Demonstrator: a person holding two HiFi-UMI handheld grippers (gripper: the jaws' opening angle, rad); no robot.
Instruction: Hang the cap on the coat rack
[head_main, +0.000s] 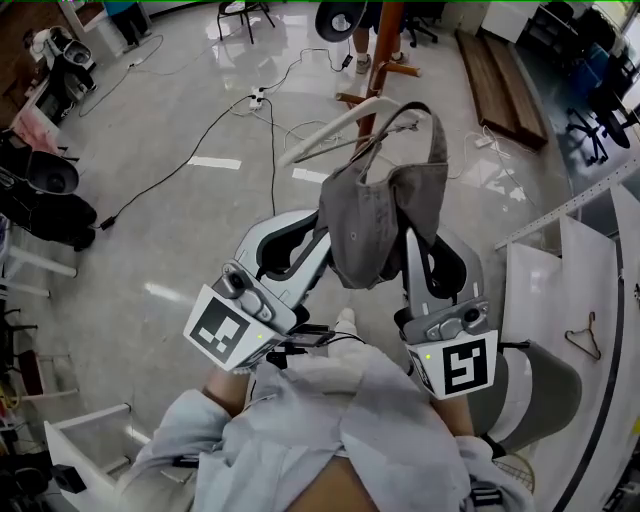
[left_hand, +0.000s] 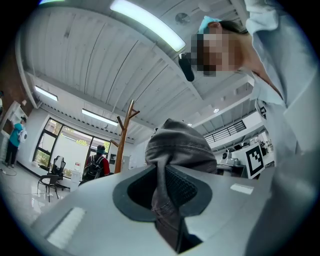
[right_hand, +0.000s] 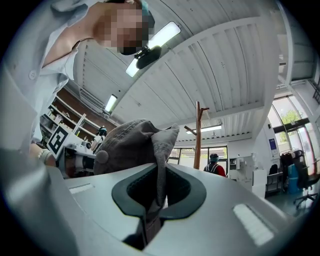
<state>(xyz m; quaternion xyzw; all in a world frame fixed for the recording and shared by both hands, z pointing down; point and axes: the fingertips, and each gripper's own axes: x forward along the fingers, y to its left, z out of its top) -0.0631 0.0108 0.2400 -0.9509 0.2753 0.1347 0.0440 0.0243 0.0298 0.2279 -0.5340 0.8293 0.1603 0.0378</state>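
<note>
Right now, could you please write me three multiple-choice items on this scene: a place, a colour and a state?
1. Where does the coat rack stand? A) behind the person B) on a table C) on the floor beyond the cap
2. What colour is the cap? A) red B) grey C) yellow
3. How is the cap held? A) by the left gripper and the right gripper B) by nothing C) by a bare hand

1 C: its wooden pole rises past the cap in the head view.
2 B: grey fabric in every view.
3 A: both gripper views show fabric pinched.
</note>
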